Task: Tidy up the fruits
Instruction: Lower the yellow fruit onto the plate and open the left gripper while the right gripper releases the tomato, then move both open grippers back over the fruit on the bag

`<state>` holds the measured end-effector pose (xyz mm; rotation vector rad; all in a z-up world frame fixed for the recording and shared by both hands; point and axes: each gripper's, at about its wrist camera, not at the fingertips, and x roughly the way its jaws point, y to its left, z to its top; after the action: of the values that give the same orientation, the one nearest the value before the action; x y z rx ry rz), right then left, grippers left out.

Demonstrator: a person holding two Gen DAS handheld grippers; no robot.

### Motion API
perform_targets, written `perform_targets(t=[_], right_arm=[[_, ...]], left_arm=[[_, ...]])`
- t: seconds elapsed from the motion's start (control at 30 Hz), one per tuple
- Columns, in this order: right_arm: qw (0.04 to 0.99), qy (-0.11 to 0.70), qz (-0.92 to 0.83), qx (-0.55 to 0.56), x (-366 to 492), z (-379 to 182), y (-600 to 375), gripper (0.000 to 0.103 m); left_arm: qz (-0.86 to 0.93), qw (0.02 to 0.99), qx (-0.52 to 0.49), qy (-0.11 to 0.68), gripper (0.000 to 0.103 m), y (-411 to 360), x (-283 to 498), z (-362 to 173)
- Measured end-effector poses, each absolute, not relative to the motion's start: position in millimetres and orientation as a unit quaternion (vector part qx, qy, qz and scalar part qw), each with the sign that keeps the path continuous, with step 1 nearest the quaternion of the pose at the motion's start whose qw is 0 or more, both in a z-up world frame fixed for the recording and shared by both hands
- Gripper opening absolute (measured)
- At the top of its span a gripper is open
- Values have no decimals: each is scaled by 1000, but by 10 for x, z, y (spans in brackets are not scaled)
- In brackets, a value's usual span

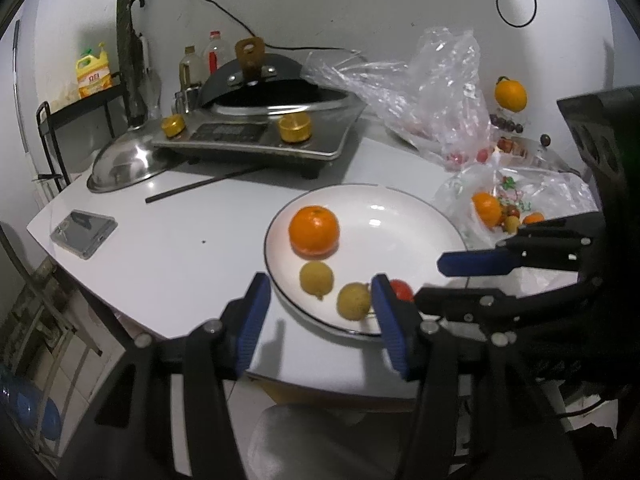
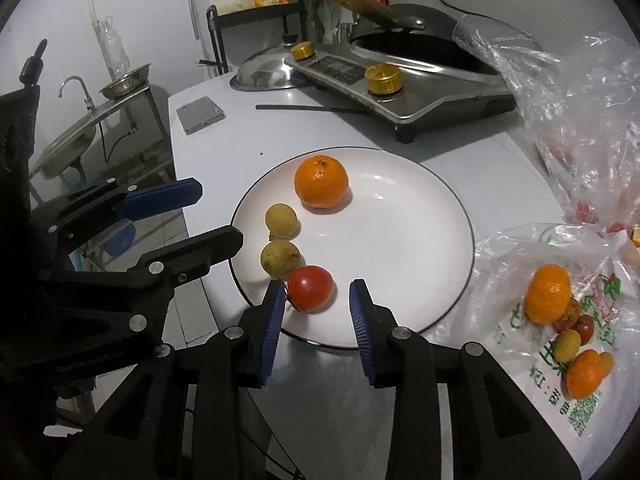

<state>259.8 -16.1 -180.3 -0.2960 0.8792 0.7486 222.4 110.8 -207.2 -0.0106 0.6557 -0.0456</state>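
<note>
A white plate [image 2: 420, 248] on the white table holds an orange [image 2: 321, 181], two small yellow-brown fruits [image 2: 281, 221] [image 2: 279, 257] and a red tomato [image 2: 310, 288]. My right gripper [image 2: 318, 304] is open, its jaws either side of the tomato at the plate's near rim, not touching it. My left gripper [image 1: 318, 300] is open and empty at the plate's near-left rim [image 1: 280, 300]. The plate's orange [image 1: 314, 232], yellow fruits [image 1: 316, 277] and tomato [image 1: 402, 289] also show there. An open plastic bag [image 2: 560, 320] to the right holds more oranges, tomatoes and small fruits.
A stove with a black wok [image 2: 420, 60] stands at the back, a steel lid [image 2: 266, 72] beside it. A black chopstick [image 2: 312, 109] and a grey phone-like device [image 2: 200, 114] lie on the table. Crumpled clear bags [image 2: 580, 92] sit at the right. The table edge is at left.
</note>
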Motion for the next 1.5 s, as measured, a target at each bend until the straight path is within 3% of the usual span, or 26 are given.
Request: perform_targets(t=[1.5], right_arm=[[889,370,265,-58,2368,-1429,-1925,36]], left_arm=[[-88,940,76,321,54,-323,2193,-1761]])
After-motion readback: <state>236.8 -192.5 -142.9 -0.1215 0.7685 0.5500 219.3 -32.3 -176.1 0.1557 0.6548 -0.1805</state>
